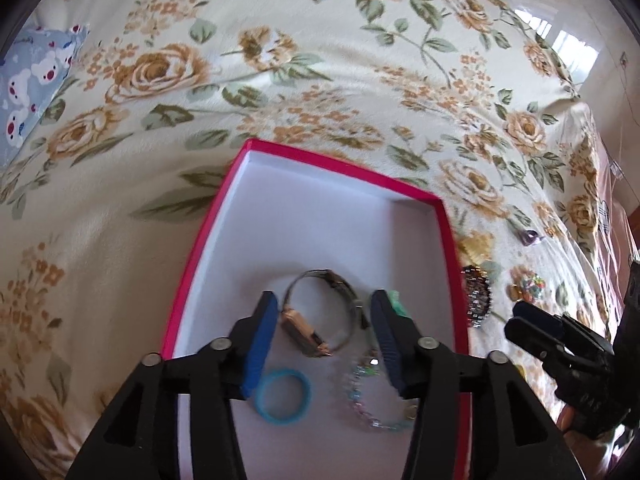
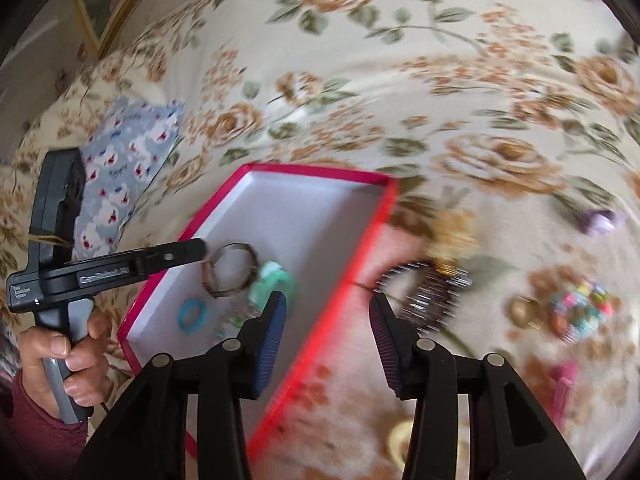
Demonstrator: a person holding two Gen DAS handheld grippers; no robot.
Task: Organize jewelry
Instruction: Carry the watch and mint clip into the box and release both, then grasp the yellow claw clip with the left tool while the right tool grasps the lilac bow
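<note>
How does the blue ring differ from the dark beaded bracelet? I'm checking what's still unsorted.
The blue ring lies inside the red box; the dark beaded bracelet lies outside it on the floral bedspread. The blue ring is a smooth, plain, smaller band; the dark beaded bracelet is spiky with beads and larger. Neither is held by a gripper.
</note>
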